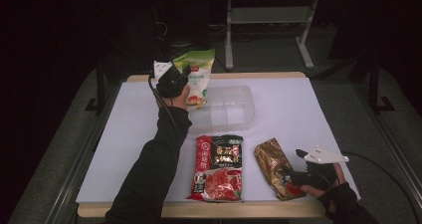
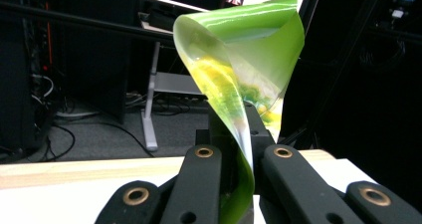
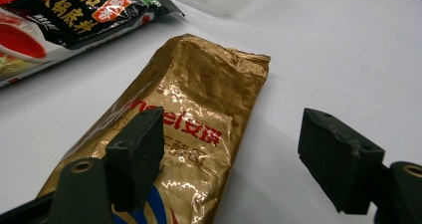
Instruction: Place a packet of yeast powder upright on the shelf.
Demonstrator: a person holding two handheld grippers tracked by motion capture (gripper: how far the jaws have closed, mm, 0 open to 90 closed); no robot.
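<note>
Green packet (image 2: 239, 79) pinched in the left gripper (image 2: 242, 159) jaws; right gripper (image 3: 234, 159) jaws gape over gold pouch (image 3: 194, 119).

A clear tray (image 1: 226, 109) is sitting on the desk (image 1: 298, 109) toward its far side. Nearer the person than the tray, a flat sauce packet (image 1: 219, 167) is lying, with a foil packet (image 1: 271, 167) just right of it. A pouch (image 1: 199, 77) is hanging above the tray's left end.
</note>
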